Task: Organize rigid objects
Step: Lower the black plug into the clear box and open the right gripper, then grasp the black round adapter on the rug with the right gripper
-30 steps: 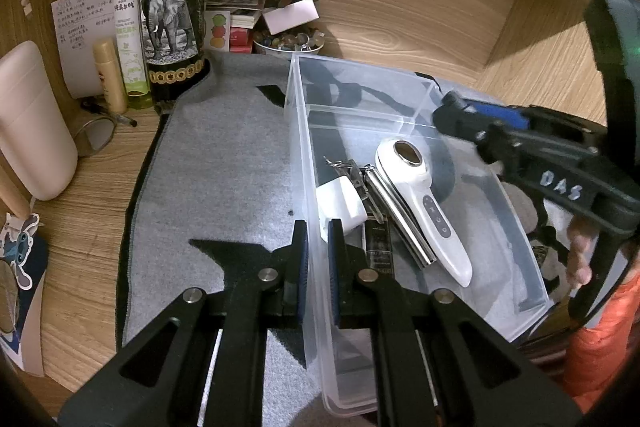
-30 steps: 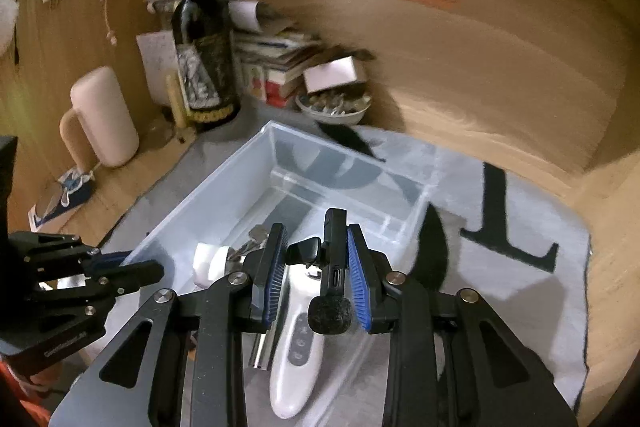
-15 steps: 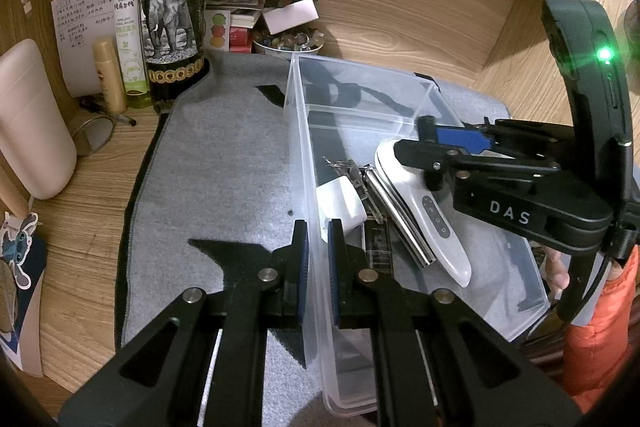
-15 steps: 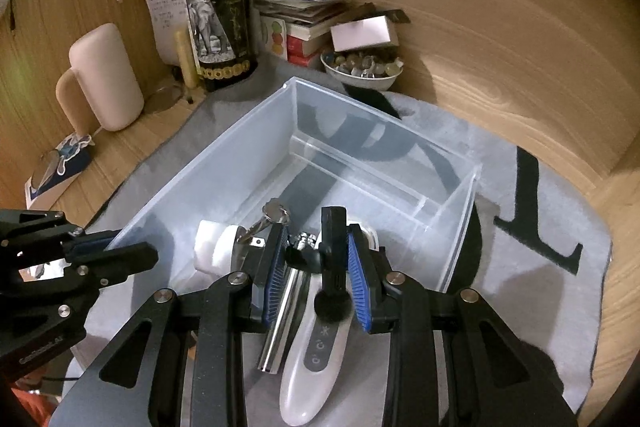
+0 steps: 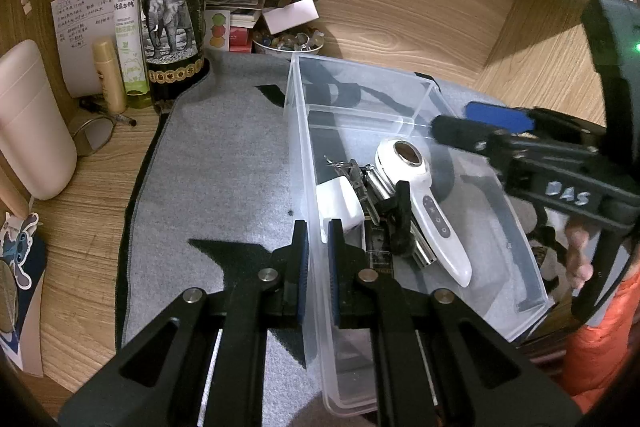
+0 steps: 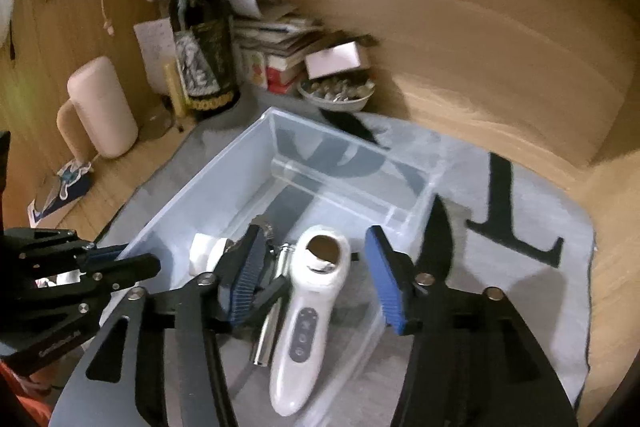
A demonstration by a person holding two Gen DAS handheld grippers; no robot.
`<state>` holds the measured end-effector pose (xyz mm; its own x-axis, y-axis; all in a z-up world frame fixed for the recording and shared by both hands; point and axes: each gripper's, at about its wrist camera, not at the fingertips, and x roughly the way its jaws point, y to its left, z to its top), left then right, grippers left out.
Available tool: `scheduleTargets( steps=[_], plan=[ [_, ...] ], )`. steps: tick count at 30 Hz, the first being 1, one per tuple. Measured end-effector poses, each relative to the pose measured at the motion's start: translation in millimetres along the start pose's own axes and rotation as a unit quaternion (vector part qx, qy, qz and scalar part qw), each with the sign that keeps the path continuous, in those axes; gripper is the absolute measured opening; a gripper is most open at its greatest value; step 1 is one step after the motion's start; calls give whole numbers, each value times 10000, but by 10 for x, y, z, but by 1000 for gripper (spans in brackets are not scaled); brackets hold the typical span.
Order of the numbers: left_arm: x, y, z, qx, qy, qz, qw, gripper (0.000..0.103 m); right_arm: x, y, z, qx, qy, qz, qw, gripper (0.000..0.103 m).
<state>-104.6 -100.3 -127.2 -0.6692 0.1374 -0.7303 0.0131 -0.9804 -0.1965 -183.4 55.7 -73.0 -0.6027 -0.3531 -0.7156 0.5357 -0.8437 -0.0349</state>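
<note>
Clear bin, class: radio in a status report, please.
Left gripper clamped on clear bin wall. Right gripper opening, empty, above bin. Black clip lies inside on white handheld device. Nothing in the way.

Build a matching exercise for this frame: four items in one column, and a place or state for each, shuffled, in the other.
Items
1. wine bottle
2. white handheld device
3. left gripper
4. right gripper

Places or states
A. jaws opening, nothing between them
B. lying inside the clear bin
C. clamped on the bin wall
D. standing beyond the grey mat

Pairs: 1-D, 2-B, 3-C, 4-A
</note>
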Motion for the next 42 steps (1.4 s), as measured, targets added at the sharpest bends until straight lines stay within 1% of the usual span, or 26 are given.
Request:
scheduleTargets(
  steps=[5, 8, 9, 13, 17, 22, 26, 30, 33, 35, 36, 38, 39, 42],
  plan=[
    [1, -2, -1, 4, 1, 0, 10000, 8, -249, -185, -49, 247, -248, -213, 9992, 56],
    [2, -2, -2, 14, 2, 6, 10000, 8, -426, -357, -129, 449, -366, -455, 9973, 56],
    [4, 3, -2, 18, 3, 4, 10000, 8, -493, -438, -173, 551, -388, -597, 9959, 56],
    [4, 8, -1, 10, 1, -2, 10000, 8, -650, -663, -324, 809, -362, -958, 9914, 56],
    [7, 2, -2, 2, 3, -10, 10000, 8, -735, -877, -538, 1117, -217, -1240, 9857, 56],
    [8, 1, 2, 32, 9, 13, 10000, 8, -664, -998, -827, 1485, 102, -1187, 9817, 56],
    [7, 6, -4, 22, 9, 9, 10000, 8, -572, -998, -1052, 1693, 346, -1088, 9789, 56],
    [5, 3, 2, 7, 8, 3, 10000, 8, -474, -1006, -1301, 1979, 638, -950, 9735, 56],
    [5, 4, 2, 20, 8, 7, 10000, 8, -463, -1005, -1449, 2095, 783, -871, 9708, 56],
    [5, -2, 2, 32, 6, 17, 10000, 8, -452, -998, -1519, 2137, 840, -824, 9698, 52],
    [3, 4, 3, 29, 7, 17, 10000, 8, -448, -989, -1552, 2120, 874, -806, 9700, 45],
    [3, 3, 3, 25, 6, 21, 10000, 8, -480, -974, -1577, 2119, 798, -728, 9713, 33],
    [0, 9, 2, 25, 4, 21, 10000, 8, -486, -972, -1578, 2131, 794, -696, 9713, 30],
    [-2, 15, 1, 10, 5, 9, 10000, 8, -514, -977, -1565, 2153, 730, -805, 9705, 30]
  ],
)
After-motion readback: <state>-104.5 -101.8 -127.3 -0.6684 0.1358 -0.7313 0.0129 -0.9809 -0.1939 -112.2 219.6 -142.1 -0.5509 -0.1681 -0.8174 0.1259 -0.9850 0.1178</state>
